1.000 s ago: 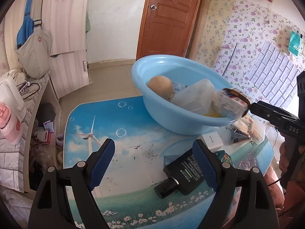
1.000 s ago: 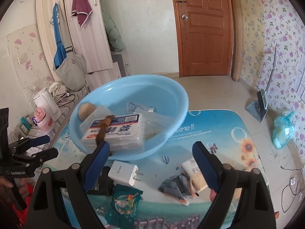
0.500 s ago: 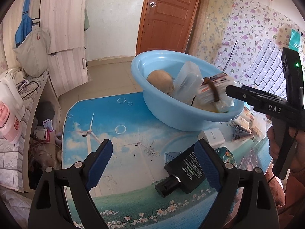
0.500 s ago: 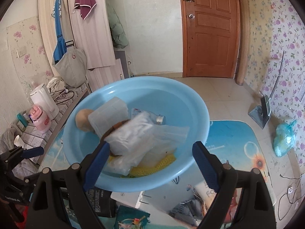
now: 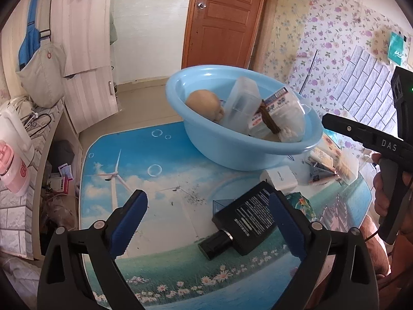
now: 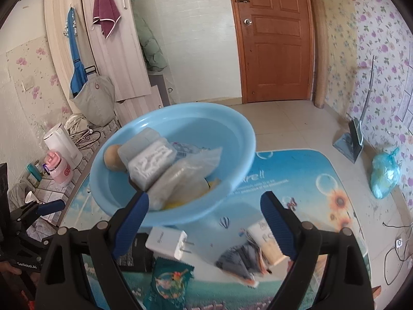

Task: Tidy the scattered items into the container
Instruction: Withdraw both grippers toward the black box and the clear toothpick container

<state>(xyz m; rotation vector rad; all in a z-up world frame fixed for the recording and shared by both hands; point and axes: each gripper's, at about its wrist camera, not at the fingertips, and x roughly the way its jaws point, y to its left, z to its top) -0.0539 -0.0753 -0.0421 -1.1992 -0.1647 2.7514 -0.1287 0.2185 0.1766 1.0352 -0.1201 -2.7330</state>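
From the left wrist, the left gripper (image 5: pixel 206 222) gapes empty above a black bottle (image 5: pixel 242 222); the blue basin (image 5: pixel 232 152) sits far right, holding packets. From the right wrist, the right gripper (image 6: pixel 204 219) spreads empty near the basin; a white charger (image 6: pixel 167 242) lies just before it.

The letters "DAS" stand in white on the black right hand-held gripper (image 5: pixel 335 126). The tabletop (image 6: pixel 296 180) picture shows letters ending "re!!". Small print on the black bottle (image 5: pixel 245 222) is too tiny to read.
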